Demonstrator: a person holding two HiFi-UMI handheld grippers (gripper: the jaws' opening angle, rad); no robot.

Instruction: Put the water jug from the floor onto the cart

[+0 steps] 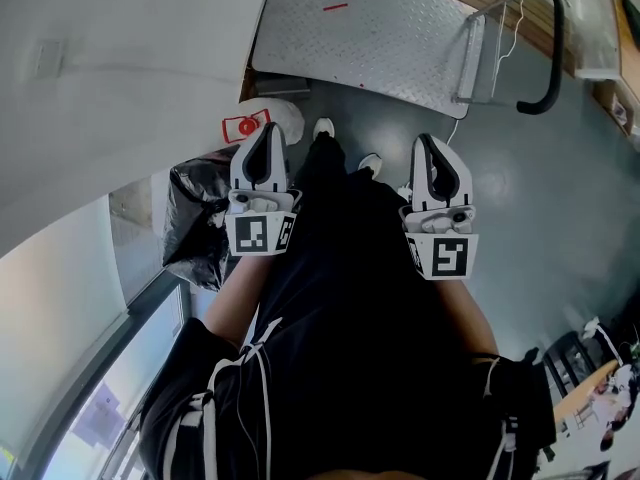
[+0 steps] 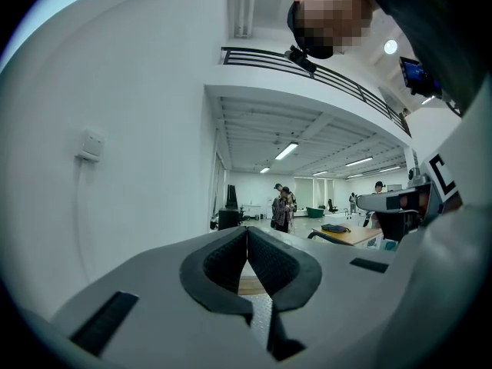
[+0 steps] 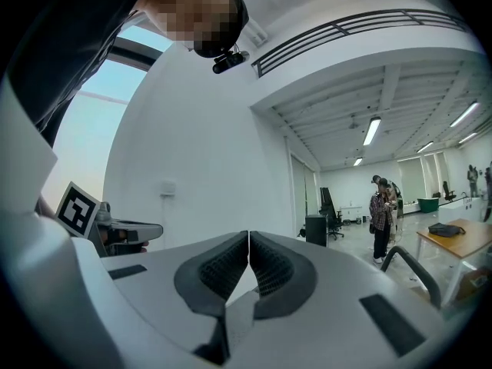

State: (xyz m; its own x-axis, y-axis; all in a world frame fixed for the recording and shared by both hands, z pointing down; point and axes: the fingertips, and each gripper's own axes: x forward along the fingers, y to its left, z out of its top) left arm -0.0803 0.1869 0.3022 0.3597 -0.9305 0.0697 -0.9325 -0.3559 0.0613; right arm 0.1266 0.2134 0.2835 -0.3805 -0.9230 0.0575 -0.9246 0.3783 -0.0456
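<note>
Left gripper [image 1: 268,133] and right gripper [image 1: 430,143] fingers closed, empty; water jug [image 1: 290,116] on floor [image 1: 520,198] by cart [image 1: 370,28] looks rigid, slick, probably heavy, best clamped near neck.

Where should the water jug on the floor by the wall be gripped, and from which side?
Probably at the red-marked end, likely its neck, coming from above: the water jug has a broad rounded body, and the wall, the black bag and the cart crowd its sides. The left gripper, shut, partly hides it, so this is tentative.
</note>
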